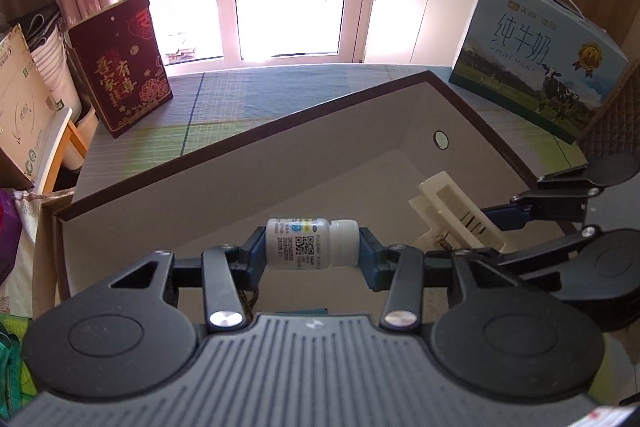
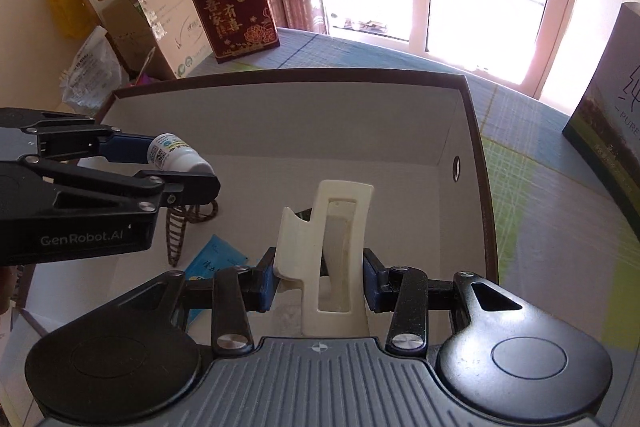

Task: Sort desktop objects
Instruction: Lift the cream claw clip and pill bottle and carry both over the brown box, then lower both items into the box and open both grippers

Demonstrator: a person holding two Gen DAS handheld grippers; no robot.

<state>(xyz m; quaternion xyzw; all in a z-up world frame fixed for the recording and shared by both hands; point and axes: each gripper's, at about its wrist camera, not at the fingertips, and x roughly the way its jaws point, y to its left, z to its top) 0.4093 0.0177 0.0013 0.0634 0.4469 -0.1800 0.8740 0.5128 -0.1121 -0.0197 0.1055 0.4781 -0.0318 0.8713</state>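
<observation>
My left gripper [image 1: 312, 249] is shut on a small white bottle [image 1: 311, 243] with a QR-code label, held sideways above the open grey box [image 1: 280, 163]. It also shows in the right wrist view [image 2: 176, 163] with the bottle [image 2: 176, 155]. My right gripper [image 2: 319, 279] is shut on a cream hair claw clip [image 2: 326, 247], held over the box's inside [image 2: 280, 131]. The clip shows in the left wrist view [image 1: 452, 215] at the right. A brown braided item [image 2: 180, 227] and a blue packet [image 2: 212, 261] lie on the box floor.
The box has a dark brown rim [image 2: 478, 147] and stands on a plaid cloth [image 2: 540, 187]. A dark red gift box [image 1: 120, 67] stands at the back left, a blue milk carton [image 1: 540, 63] at the back right. Cardboard boxes and bags [image 2: 132, 19] stand at the left.
</observation>
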